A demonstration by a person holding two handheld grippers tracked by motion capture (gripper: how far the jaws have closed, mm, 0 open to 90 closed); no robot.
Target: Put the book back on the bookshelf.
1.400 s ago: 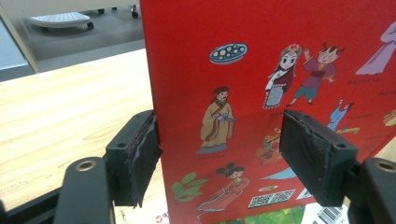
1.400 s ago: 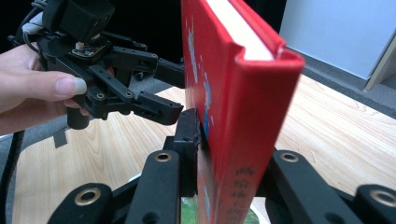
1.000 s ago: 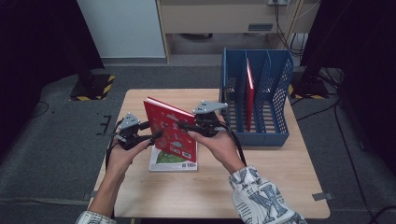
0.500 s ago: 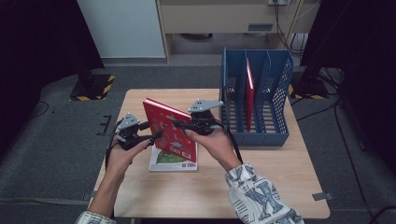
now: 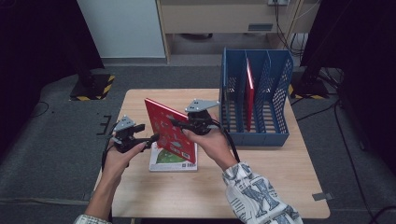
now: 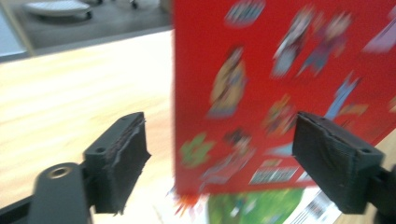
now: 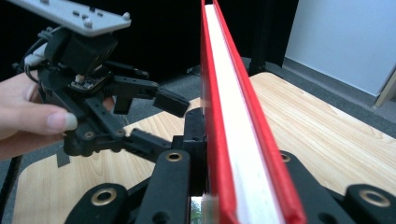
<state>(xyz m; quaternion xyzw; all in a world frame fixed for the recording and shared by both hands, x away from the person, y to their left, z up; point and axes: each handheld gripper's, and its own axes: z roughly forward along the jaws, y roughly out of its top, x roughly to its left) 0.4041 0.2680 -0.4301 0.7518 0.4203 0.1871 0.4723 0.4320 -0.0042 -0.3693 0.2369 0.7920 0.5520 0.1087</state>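
Desk (image 5: 261,186) carries a blue file rack (image 5: 254,100) and a flat book (image 5: 173,161). Red picture book (image 5: 168,128) is held upright over the flat book, clenched in the right tool (image 5: 177,125). Left tool (image 5: 152,138), just beside its lower edge, has just been opening; the book sits between its released jaws, untouched.

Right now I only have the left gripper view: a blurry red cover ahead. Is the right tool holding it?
Observer: Yes. The right tool is shut on the red book and grips it by one edge, off the table.
Operator: Is the left tool clear of it?
Observer: From the right gripper view, the left tool has just been opening its jaws. Nothing is pressed between them, and the book stands beside its tips.
Operator: Where could the book go?
Observer: Probably the blue rack at the table's right. Another red book already stands in one of its slots.
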